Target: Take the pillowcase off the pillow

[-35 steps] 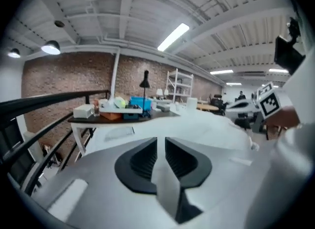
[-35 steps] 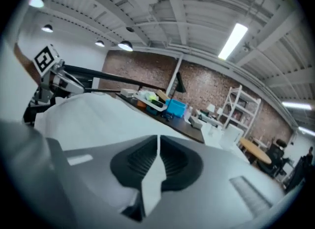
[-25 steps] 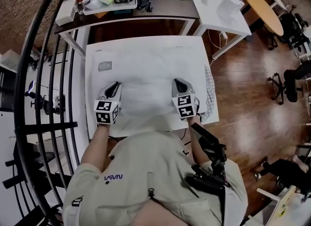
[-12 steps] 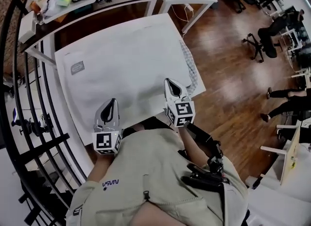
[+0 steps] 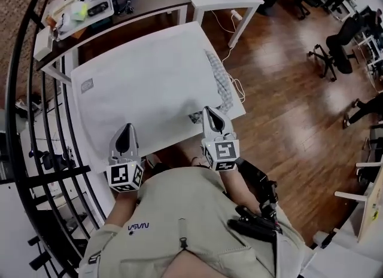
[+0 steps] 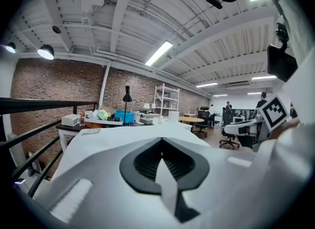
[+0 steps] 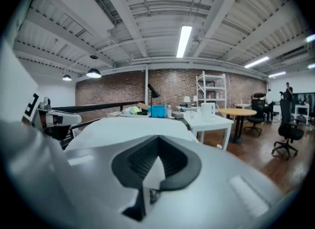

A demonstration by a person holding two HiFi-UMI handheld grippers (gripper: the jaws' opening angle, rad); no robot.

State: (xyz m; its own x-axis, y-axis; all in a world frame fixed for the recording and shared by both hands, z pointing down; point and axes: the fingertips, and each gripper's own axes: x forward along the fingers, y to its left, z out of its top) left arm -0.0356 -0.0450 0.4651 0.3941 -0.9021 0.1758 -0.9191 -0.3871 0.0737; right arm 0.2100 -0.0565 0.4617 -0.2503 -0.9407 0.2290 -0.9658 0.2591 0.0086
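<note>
1. Worktop (image 5: 238,108): white, bearing every item below, with wood floor to its right.
2. Pillowcase (image 5: 143,85): white, spread over most of the worktop. The pillow is presumably inside and cannot be told apart. Risk: pulled by its near edge, the case may drag the pillow along instead of sliding off it, or the whole bundle may slip over the near side.
3. Checked cloth (image 5: 222,85): draped along the right edge. It is likely to be swept to the floor if the pillowcase shifts right.
4. Left claw (image 5: 126,128), right claw (image 5: 208,110): each is closed on a thin pinch of white fabric at the near edge. Risk: so small a bite may slip free, and an uneven pull would twist the case.
5. Patterned patch (image 5: 195,116): just left of the right claw's tip. Cannot tell what it is.
</note>
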